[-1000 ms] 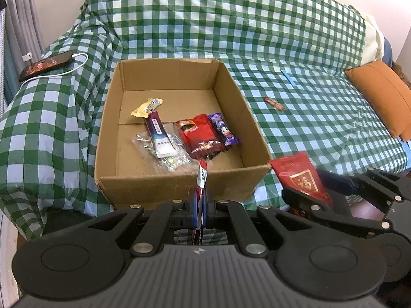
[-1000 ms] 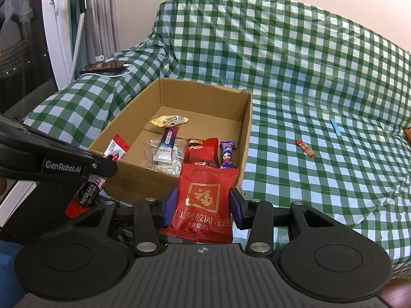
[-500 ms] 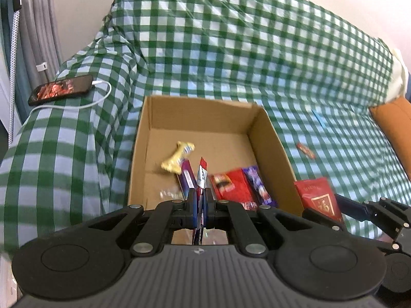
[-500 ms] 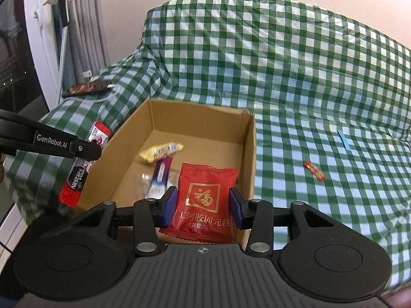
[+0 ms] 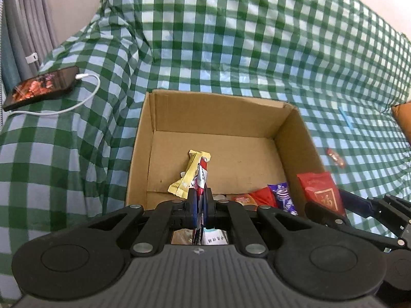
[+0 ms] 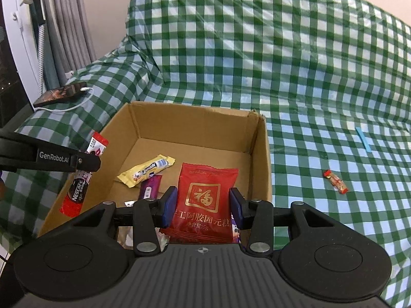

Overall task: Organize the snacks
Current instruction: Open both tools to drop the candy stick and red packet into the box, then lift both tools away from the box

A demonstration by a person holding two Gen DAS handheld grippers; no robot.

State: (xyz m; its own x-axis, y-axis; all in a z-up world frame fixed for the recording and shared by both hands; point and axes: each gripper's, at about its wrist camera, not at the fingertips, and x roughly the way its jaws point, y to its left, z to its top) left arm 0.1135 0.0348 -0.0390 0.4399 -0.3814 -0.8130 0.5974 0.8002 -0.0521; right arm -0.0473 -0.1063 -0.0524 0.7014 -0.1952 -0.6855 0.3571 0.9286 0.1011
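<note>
Snacks (image 6: 151,187) in box (image 6: 259,159) hidden behind grippers

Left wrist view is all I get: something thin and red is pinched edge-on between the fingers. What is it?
Observer: A red Nescafe coffee stick, label readable from the right wrist view, in the left gripper.
Operator: Over the box?
Observer: Beside the cardboard box, by its left wall.
Operator: And the red packet at my right edge?
Observer: The right gripper is shut on that red packet, which faces its camera: a gold square with a Chinese character.
</note>
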